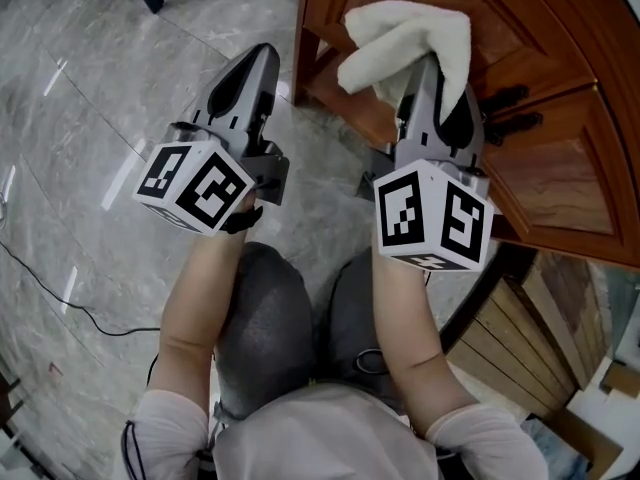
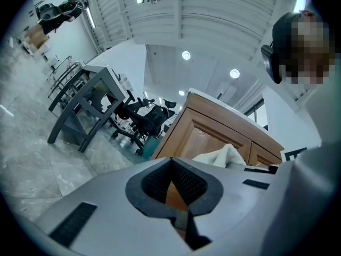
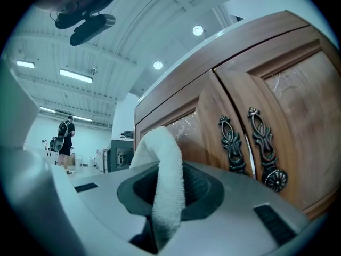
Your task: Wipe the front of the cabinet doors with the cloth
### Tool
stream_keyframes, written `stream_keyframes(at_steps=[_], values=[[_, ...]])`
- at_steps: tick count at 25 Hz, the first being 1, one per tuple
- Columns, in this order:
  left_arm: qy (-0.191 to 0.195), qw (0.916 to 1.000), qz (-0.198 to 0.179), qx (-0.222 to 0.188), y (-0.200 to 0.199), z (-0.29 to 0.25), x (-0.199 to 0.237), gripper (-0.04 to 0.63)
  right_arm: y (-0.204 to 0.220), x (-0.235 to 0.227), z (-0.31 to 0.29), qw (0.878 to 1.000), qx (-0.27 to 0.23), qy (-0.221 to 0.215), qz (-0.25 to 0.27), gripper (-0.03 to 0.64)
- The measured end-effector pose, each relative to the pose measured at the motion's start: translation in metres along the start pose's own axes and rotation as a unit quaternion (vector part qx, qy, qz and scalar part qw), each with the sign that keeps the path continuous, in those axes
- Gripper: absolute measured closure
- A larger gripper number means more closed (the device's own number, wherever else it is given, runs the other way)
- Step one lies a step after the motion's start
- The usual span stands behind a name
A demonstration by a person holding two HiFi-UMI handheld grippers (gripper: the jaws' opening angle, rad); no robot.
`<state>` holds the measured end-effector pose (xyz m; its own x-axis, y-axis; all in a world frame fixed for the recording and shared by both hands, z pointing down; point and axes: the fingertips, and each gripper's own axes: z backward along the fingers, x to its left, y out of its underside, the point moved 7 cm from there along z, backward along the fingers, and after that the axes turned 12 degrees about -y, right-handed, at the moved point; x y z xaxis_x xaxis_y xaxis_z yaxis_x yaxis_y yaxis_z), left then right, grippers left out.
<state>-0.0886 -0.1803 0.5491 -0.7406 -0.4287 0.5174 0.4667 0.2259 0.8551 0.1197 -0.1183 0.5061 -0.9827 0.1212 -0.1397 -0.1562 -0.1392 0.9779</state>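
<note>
I'm gripping the cloth [image 1: 408, 36] in the right gripper's [image 1: 432, 76] jaws at the cabinet door [image 1: 560, 168]; the left gripper [image 1: 262, 60] is hanging beside it, jaws together, empty.

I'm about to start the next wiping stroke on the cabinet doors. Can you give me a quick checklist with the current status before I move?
1. Cloth grip: ok. The right gripper is shut on the white cloth, which bunches out beyond its jaws.
2. Cloth pressed on the cabinet door: cannot tell. It overlaps the wood, but contact does not show.
3. Door handles clear of the cloth: ok. Both sit to one side of it, apart.
4. Left gripper out of the way: ok. It is shut and empty, over the floor beside the cabinet.
</note>
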Motion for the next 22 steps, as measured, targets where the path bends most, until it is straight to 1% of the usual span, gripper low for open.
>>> stream_keyframes(at_steps=[7, 12, 14, 19, 22], values=[[0.003, 1.0, 0.003, -0.001, 0.002, -0.001, 0.0, 0.578, -0.004, -0.01, 0.02, 1.0, -0.004, 0.013, -0.01, 0.535], [0.006, 1.0, 0.005, 0.0, 0.007, -0.003, -0.003, 0.578, -0.004, -0.017, 0.024, 1.0, -0.004, 0.017, -0.005, 0.535], [0.003, 1.0, 0.005, 0.002, 0.009, -0.002, -0.001, 0.578, -0.003, -0.01, 0.022, 1.0, -0.004, 0.003, 0.0, 0.535], [-0.009, 0.9999, 0.003, 0.006, 0.013, 0.001, 0.009, 0.578, 0.019, 0.023, -0.001, 0.997, 0.017, -0.062, 0.035, 0.535], [-0.016, 0.9999, -0.001, 0.007, 0.013, 0.004, 0.015, 0.578, 0.045, 0.031, -0.026, 0.995, 0.044, -0.074, 0.055, 0.535]])
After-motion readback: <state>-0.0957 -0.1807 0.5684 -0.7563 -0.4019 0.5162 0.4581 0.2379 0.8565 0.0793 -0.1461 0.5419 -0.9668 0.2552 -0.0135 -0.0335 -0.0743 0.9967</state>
